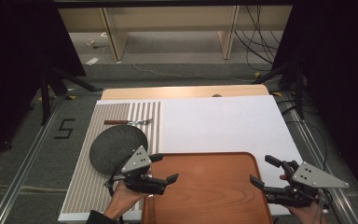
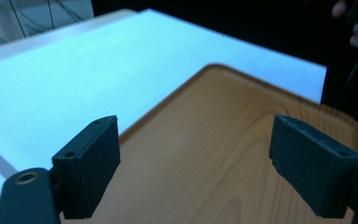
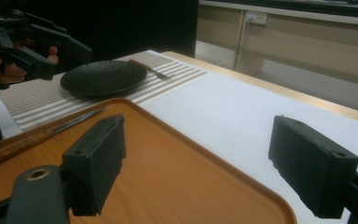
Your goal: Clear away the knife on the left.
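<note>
White table (image 1: 223,121) bears a wooden tray (image 1: 205,186); left tongs (image 1: 161,168) and right tongs (image 1: 261,170) gape wide, empty

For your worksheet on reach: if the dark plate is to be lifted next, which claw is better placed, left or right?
Probably the left. The left claw is open and hovers right beside the dark plate on the striped mat. The right claw, also open, sits across the wooden tray, farther from it.

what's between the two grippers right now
The wooden tray lies between the left gripper and the right gripper; in the high view that stretch of tray is bare. The right gripper view shows a knife at the tray's far-left edge.
</note>
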A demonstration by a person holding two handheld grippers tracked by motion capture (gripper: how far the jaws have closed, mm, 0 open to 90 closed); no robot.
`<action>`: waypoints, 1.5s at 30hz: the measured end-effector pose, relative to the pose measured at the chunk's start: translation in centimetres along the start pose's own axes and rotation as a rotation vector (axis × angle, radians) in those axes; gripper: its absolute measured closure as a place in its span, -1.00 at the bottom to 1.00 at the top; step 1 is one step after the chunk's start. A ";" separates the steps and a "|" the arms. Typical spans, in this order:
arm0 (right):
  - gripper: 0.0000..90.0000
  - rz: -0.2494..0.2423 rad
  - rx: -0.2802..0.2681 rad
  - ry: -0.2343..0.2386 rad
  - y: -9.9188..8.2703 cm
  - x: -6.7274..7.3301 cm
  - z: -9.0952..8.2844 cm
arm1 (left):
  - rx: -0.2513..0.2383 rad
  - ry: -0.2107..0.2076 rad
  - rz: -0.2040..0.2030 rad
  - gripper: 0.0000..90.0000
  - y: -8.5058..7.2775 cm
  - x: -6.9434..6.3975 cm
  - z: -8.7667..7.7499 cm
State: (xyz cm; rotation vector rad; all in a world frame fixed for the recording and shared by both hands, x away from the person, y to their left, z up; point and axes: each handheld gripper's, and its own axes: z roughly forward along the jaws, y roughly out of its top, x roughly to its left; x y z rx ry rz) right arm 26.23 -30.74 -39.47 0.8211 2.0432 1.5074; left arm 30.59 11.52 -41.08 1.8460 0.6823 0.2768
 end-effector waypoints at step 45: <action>-0.56 0.001 0.001 0.004 0.0 0.1 0.0 | -0.057 0.051 -0.003 -0.65 -1.3 -0.1 -1.4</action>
